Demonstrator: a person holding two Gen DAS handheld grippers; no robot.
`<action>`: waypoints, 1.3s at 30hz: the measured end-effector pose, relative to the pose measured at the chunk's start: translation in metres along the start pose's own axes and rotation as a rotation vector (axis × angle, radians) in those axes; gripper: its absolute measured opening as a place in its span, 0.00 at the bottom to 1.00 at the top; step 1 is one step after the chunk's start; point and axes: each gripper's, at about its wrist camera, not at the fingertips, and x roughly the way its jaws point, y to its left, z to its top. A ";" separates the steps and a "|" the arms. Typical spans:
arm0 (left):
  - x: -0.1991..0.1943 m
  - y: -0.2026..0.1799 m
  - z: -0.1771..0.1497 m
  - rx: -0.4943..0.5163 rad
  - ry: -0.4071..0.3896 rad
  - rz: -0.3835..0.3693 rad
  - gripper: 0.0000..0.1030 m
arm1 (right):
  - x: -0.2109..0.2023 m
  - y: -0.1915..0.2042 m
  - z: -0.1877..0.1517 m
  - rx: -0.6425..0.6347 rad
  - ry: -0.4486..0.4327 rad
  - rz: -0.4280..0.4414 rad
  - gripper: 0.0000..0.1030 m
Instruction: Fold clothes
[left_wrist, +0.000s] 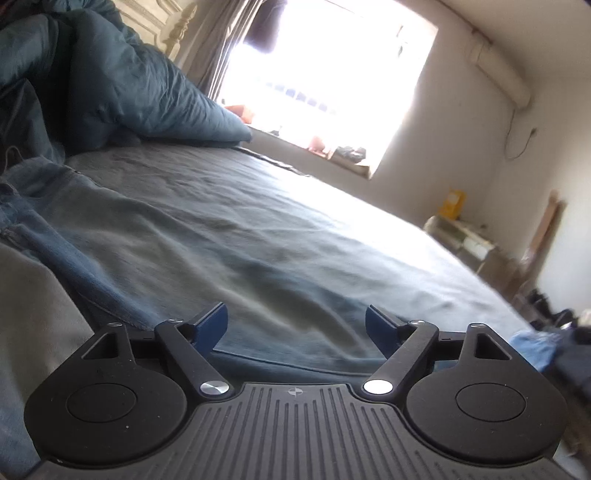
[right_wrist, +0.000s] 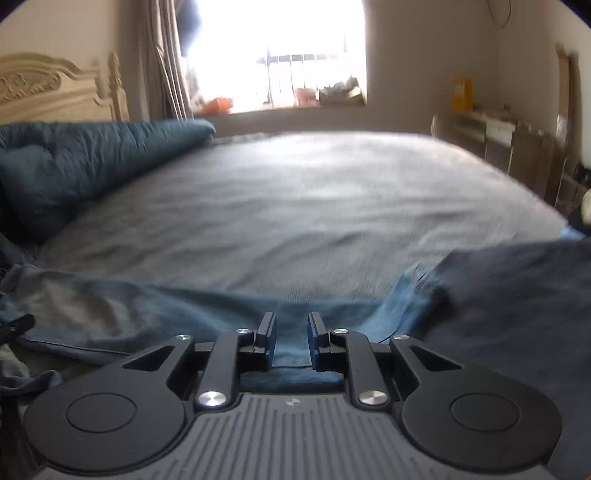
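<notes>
A pair of faded blue jeans (left_wrist: 155, 251) lies spread on the grey bed sheet (left_wrist: 295, 206). My left gripper (left_wrist: 295, 321) is open wide, low over the jeans, with nothing between its fingers. In the right wrist view the jeans (right_wrist: 166, 314) run across the near edge of the bed. My right gripper (right_wrist: 291, 336) has its fingers close together with a narrow gap, and a fold of denim lies between and under them. Whether it pinches the cloth is unclear.
A rumpled teal duvet (left_wrist: 122, 88) is piled at the head of the bed, by a cream headboard (right_wrist: 55, 88). A dark garment (right_wrist: 517, 295) lies at the right. A bright window (right_wrist: 280, 51), shelves (right_wrist: 491, 129) and more clothes (left_wrist: 535, 343) are beyond.
</notes>
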 end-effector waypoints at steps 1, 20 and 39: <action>-0.012 -0.001 0.002 -0.019 -0.004 -0.006 0.80 | -0.037 -0.006 0.007 -0.007 -0.068 -0.006 0.20; -0.107 -0.056 -0.102 0.045 0.297 -0.069 0.83 | -0.016 -0.010 -0.124 0.374 0.362 0.474 0.36; -0.109 -0.071 -0.157 0.109 0.358 -0.074 0.83 | 0.116 0.076 -0.078 0.062 0.529 0.507 0.81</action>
